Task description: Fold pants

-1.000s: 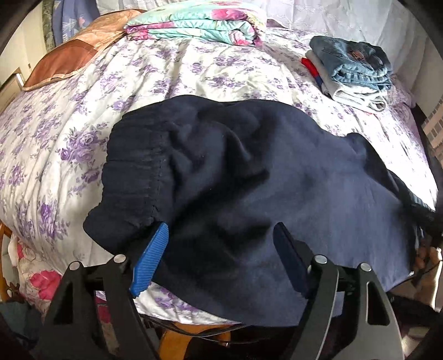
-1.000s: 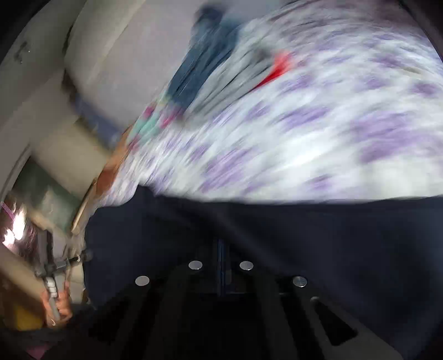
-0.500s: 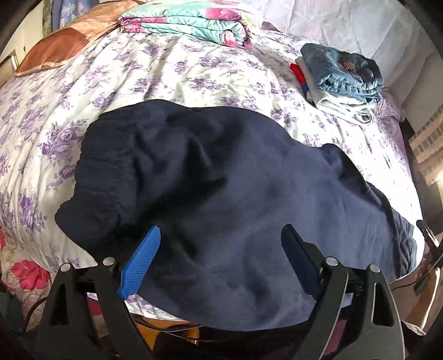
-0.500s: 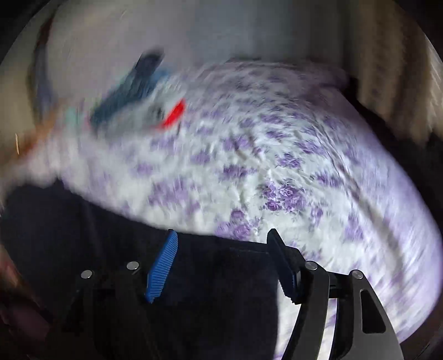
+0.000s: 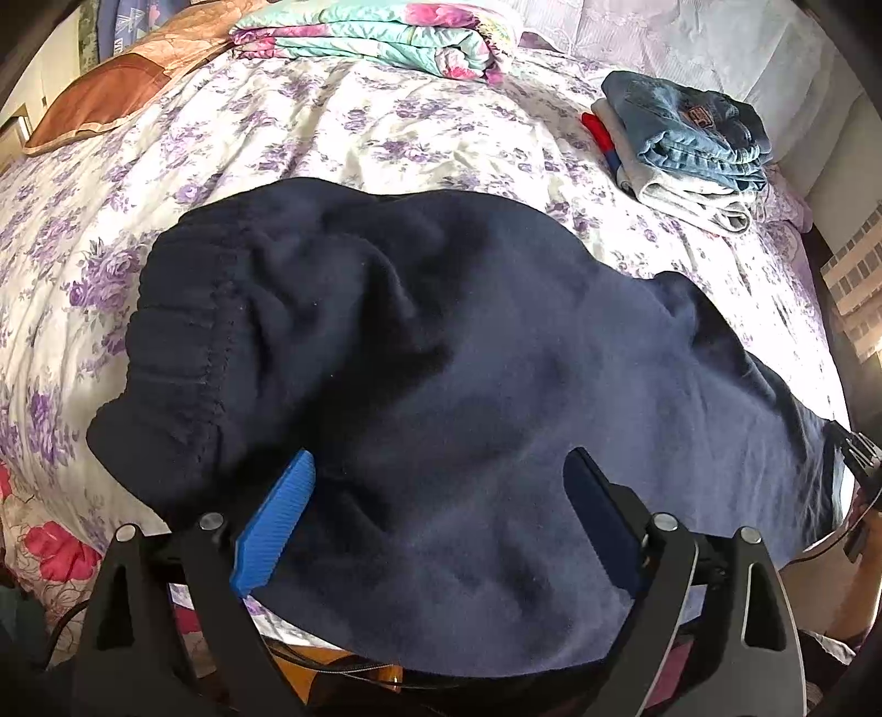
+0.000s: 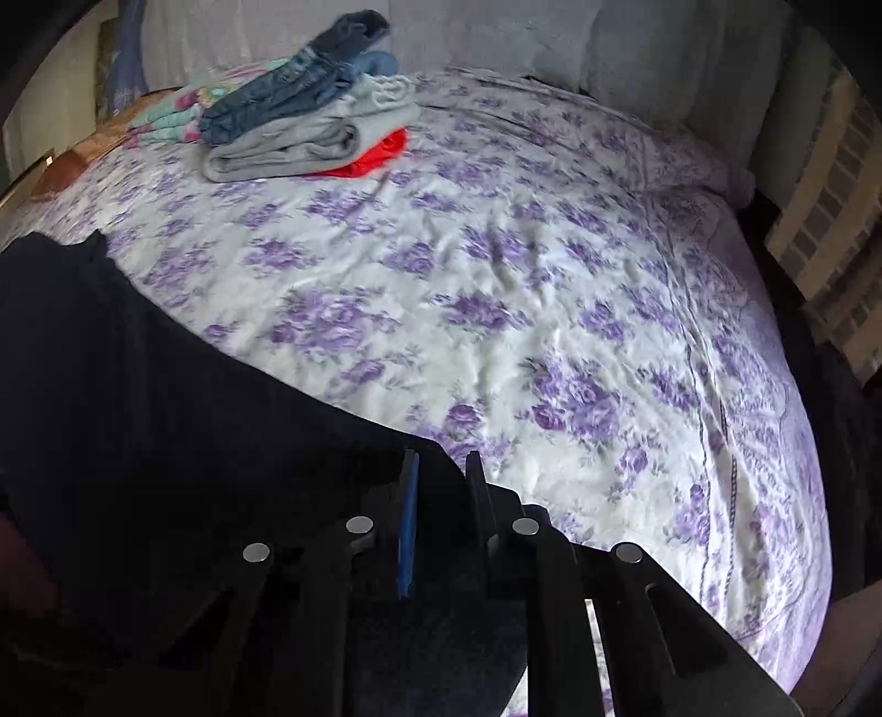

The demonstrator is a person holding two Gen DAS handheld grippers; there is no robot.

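Lying across the near edge of the bed (image 5: pixel 386 127), the navy pants (image 5: pixel 468 386) sit between our two grippers.

We hold the left gripper (image 5: pixel 441 496) over the pants with its jaws spread wide and released, gripping nothing, the elastic waistband (image 5: pixel 182 342) just off to its left; in the right wrist view the right gripper (image 6: pixel 441 496) has its jaws drawn nearly together at the dark edge of the pants (image 6: pixel 165 413), and cloth appears to lie between them, though we cannot tell for certain that it is pinched; farther back on the floral sheet rest a stack of folded clothes (image 5: pixel 683 149) topped with denim and a folded floral quilt (image 5: pixel 369 38), well apart from the pants.
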